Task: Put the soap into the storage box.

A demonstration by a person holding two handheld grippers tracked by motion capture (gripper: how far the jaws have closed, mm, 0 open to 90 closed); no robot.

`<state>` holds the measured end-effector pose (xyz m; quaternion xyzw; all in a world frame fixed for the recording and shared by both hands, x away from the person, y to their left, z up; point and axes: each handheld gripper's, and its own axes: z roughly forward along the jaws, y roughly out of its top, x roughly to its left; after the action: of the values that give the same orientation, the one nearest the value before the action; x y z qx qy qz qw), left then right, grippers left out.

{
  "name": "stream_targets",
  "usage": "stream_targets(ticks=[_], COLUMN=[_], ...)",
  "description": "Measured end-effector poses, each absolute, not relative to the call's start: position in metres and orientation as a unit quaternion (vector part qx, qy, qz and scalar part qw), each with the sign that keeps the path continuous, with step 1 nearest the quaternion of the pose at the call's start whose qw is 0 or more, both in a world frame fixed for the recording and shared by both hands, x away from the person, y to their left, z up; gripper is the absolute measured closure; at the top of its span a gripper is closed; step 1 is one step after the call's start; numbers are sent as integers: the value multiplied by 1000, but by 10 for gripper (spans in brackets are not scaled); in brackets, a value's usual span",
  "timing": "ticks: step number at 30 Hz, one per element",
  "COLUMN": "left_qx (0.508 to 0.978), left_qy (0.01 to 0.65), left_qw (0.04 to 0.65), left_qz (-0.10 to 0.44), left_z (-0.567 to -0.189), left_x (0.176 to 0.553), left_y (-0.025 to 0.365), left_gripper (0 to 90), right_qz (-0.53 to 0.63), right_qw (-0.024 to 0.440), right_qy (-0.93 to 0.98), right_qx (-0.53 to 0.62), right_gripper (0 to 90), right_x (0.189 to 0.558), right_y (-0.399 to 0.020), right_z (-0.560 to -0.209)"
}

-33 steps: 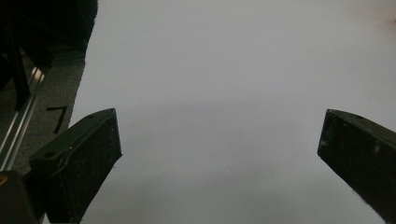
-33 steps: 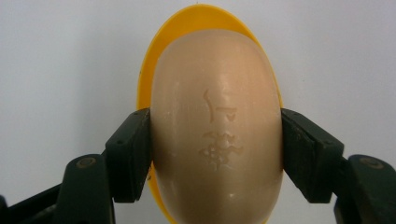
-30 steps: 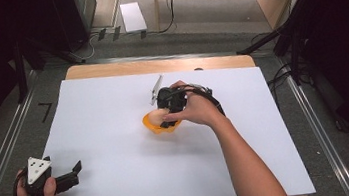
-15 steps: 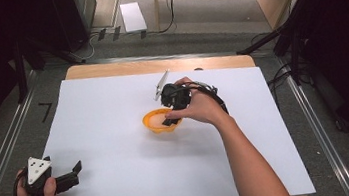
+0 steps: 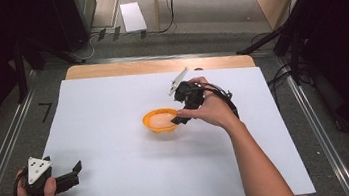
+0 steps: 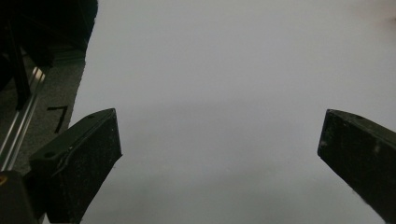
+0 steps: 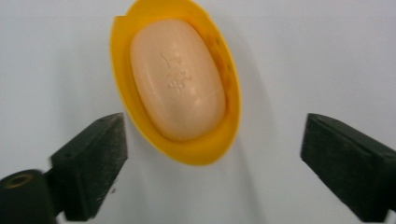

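— Where do we stand?

— I read the main step as done. The soap [image 7: 176, 79] lies flat in the yellow dish [image 7: 205, 154], and the dish sits on the white sheet [image 5: 114, 115], near its middle. My right gripper [image 5: 181, 113] is at the dish's right rim, jaws apart; they have just been opening, and nothing is between them now. In the right gripper view the dish's near end pokes toward the gap, but neither pad touches it.

— So the soap is let go?

— I judge so. It rests on its own, settled along the dish's length, with rim showing all round it.

— And the other hand?

— My left gripper [image 5: 66, 179] is well away from the dish, at the near left corner of the sheet, jaws wide apart over bare paper. It holds nothing.

— What's left?

— Probably just drawing the right gripper clear of the dish. I can't say more than that from here.

— Anything you can't make out?

— Several things. From the high view my hand [image 5: 212, 111] covers the dish's right edge, so I can't tell whether a jaw tip brushes the rim there. The mark stamped on the soap is too soft to read. The dish's far end is cut off at the top of the right gripper view, and there's a notch in the rim at its upper left that I can't explain. The left gripper view is hazy.
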<state>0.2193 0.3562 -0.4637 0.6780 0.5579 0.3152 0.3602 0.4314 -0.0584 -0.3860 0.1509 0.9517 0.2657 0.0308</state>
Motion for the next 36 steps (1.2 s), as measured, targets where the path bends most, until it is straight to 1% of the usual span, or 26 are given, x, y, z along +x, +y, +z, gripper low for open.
stream_targets(ticks=[1,5,17,25,36], left_qx=[678,678,678,677,677], left_qy=[557,558,558,558,558], left_qw=[361,360,360,360,360], left_qz=[315,315,316,316,317], left_z=[-464,-464,-464,-464,-464], left_x=[219,219,219,219,219], left_y=[356,356,356,356,356], left_gripper=[0,0,0,0,0], right_qz=[263,272,287,278,301], right_qw=[33,40,51,58,66], right_qy=[951,943,921,913,891], right_qx=[160,186,259,294,333], right_gripper=[47,0,0,0,0], right_x=[431,429,419,411,398], right_y=[-61,-73,-114,-130,-155], right_z=[-386,-387,-396,-405,-414])
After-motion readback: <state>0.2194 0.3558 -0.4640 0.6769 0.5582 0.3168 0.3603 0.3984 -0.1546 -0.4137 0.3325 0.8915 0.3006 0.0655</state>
